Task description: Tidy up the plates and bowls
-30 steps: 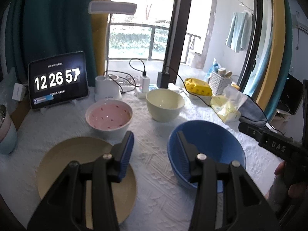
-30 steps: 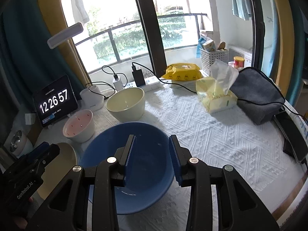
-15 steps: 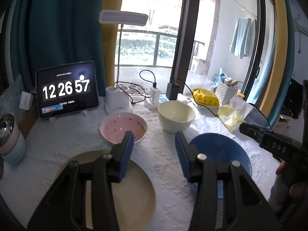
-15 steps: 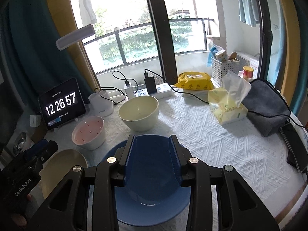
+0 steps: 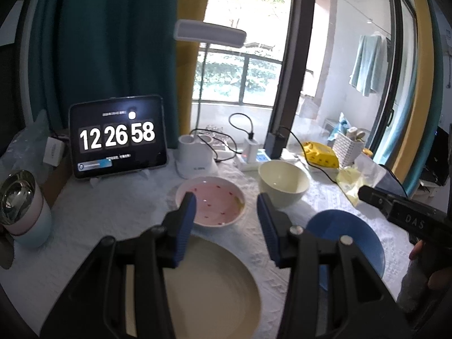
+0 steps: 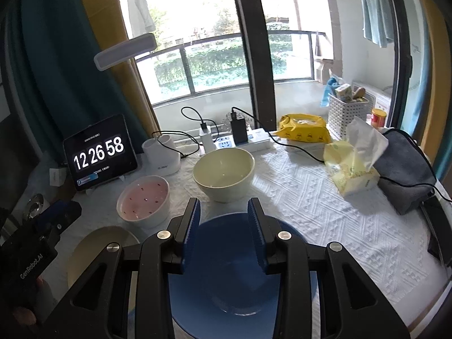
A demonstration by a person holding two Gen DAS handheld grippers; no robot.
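Above the white tablecloth (image 6: pixel 325 212), both grippers are rising and backing off; left gripper (image 5: pixel 224 212) and right gripper (image 6: pixel 224 214) spread, pinching nothing; beige plate (image 5: pixel 220 288), blue plate (image 6: pixel 234 291), pink bowl (image 6: pixel 144 200) and cream bowl (image 6: pixel 223 173) are sitting apart, unstacked; organizing not begun.

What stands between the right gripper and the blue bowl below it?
Nothing visible. The right gripper hangs open and empty over the blue bowl, with only air between its fingers and the bowl. The cream bowl and pink bowl sit farther back, clear of that path.
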